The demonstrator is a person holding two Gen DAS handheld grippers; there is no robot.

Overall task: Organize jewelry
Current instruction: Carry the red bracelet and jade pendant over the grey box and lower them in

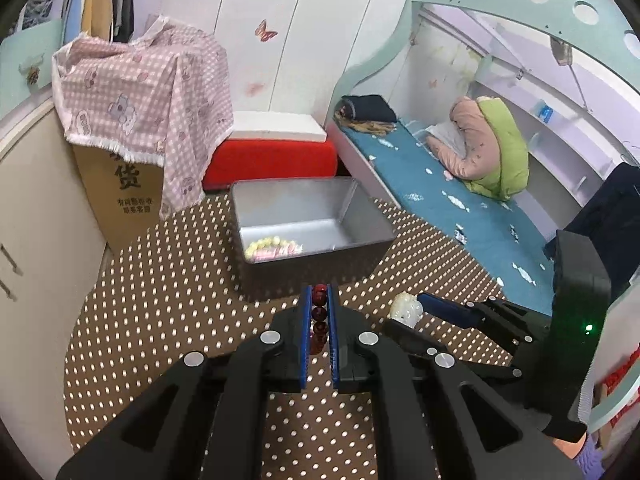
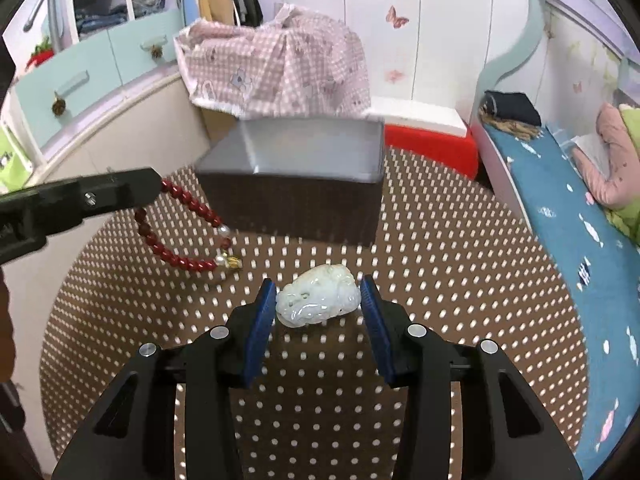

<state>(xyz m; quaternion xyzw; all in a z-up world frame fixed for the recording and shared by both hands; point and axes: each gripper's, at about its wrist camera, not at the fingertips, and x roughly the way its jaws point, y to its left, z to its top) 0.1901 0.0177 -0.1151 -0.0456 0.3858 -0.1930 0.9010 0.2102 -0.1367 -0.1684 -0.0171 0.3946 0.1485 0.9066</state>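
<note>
Dotted mat [image 1: 160, 320]: your left gripper [image 1: 319, 312] clamps red bracelet [image 2: 180, 232] and right gripper [image 2: 318, 300] seemingly pinches jade carving [image 2: 316, 296], both before grey box [image 1: 312, 220] for deposit.

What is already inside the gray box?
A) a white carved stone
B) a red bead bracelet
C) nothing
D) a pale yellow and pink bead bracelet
D: pale yellow and pink beads lie on the floor of the gray box, while the red bead bracelet hangs from the left tongs and the white carved stone sits between the right tongs.
</note>
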